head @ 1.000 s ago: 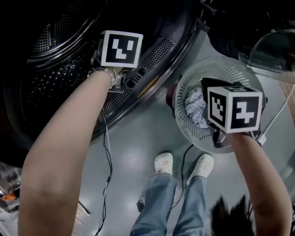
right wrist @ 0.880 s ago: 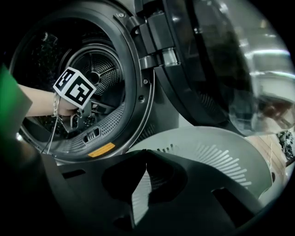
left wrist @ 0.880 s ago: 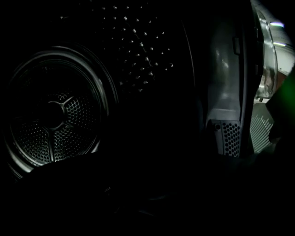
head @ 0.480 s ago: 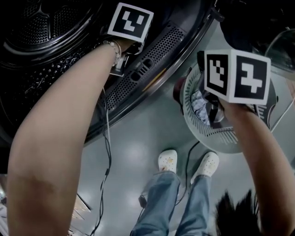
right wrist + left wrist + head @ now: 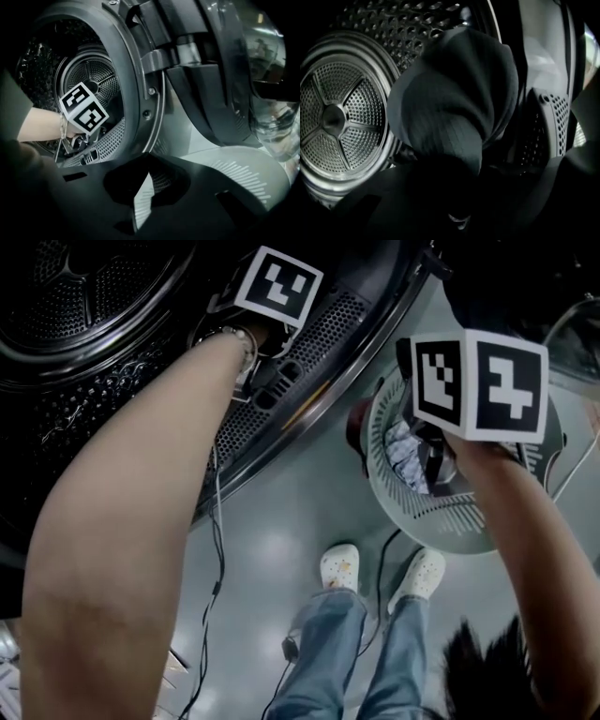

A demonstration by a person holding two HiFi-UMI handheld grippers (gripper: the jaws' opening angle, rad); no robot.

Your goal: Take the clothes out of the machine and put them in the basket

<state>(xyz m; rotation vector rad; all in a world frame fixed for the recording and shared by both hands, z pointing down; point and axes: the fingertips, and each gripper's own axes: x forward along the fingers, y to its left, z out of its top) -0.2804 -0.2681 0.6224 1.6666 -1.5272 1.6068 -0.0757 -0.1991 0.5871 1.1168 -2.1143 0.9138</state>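
My left gripper (image 5: 457, 190) is inside the machine's drum (image 5: 335, 117). Its jaws have just been closing, and a dark ribbed garment (image 5: 454, 98) bunches up from between them, filling the middle of the left gripper view. In the head view only its marker cube (image 5: 278, 285) shows, past the door ring. My right gripper (image 5: 434, 463) hangs shut and empty over the round grey basket (image 5: 441, 514). Light crumpled clothes (image 5: 403, 454) lie in that basket. In the right gripper view the jaw tips (image 5: 149, 158) meet above the basket's rim (image 5: 243, 173).
The machine's open door with its glass bowl (image 5: 274, 122) stands at the right, beside the basket. The perforated door ring (image 5: 309, 352) runs between drum and floor. A thin cable (image 5: 217, 559) trails down the floor, and the person's white shoes (image 5: 339, 568) stand near the basket.
The left arm has reached further into the drum and lower. The right gripper has shifted from above the basket's middle toward the machine side and then held still.
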